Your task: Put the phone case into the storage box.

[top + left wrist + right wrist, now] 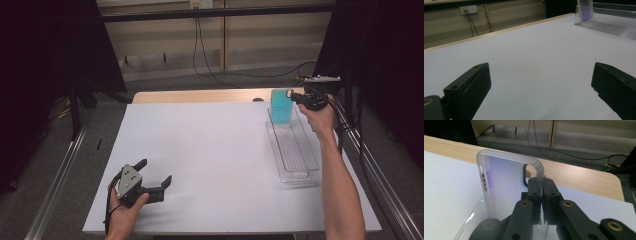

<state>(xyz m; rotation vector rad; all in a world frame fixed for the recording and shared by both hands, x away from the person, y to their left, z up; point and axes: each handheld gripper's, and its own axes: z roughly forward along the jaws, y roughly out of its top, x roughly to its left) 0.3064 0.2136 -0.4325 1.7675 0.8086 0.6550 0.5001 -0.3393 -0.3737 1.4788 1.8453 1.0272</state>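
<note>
Right gripper pinched tight on the side rim of the phone case, standing up in the clear tray at the upper right of the high view. Left gripper wide open, holding nothing, lower left. Probably light, bendy and a bit slippery, so best grabbed by the thick rim.

From above my side of the table I look forward and down, both forearms entering from below. My left gripper camera sits low over the white surface, facing across it toward the far clear tray. My right gripper camera looks closely along its jaws at the phone case. All three views share that tray end.
</note>
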